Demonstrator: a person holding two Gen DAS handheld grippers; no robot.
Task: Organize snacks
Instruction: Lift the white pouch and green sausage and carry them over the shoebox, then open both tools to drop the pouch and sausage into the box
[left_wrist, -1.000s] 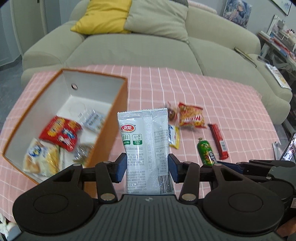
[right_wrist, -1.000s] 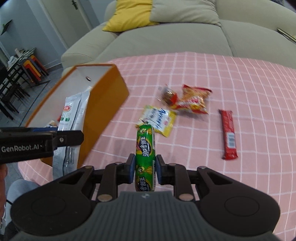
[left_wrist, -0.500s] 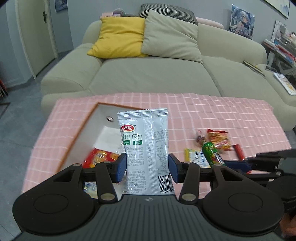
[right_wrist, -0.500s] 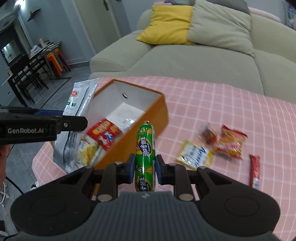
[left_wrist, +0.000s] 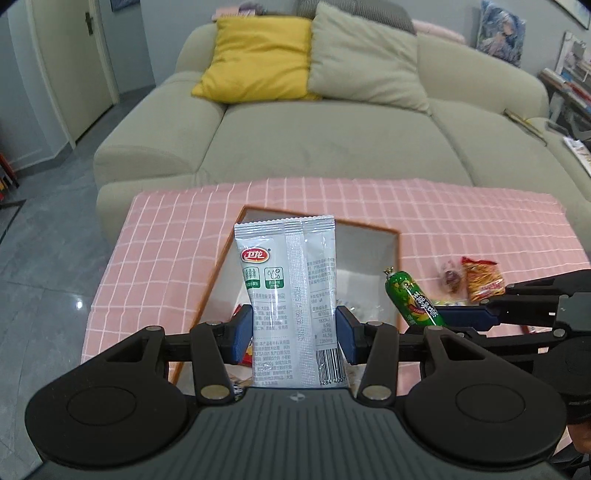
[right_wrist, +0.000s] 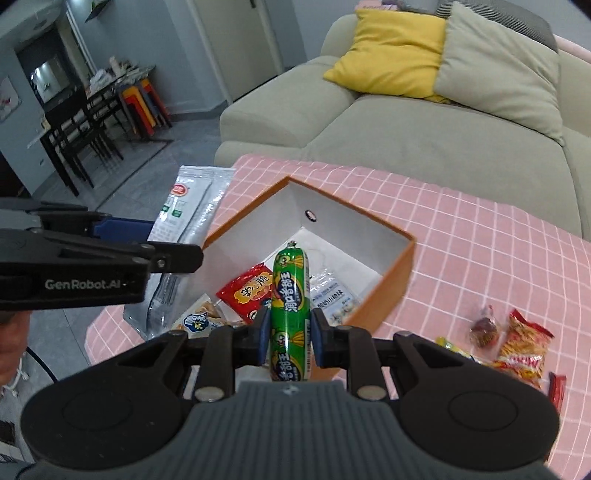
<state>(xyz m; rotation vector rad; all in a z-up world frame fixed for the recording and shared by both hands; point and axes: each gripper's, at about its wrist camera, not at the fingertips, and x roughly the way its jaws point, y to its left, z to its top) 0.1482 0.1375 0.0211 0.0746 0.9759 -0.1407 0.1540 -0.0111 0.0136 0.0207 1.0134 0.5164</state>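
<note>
With your left gripper (left_wrist: 294, 334) clamping the silver pouch (left_wrist: 291, 291) and your right gripper (right_wrist: 287, 341) clamping the green sausage (right_wrist: 290, 306), both ahead over the orange box (right_wrist: 397, 280), releasing together risks them colliding or the tall pouch catching the rim.

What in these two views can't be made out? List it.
- Left wrist view: the box floor, hidden behind the silver packet.
- Right wrist view: the red bar, cut off behind the right hand-held gripper body.
- Right wrist view: print on the white packet, too small.
</note>
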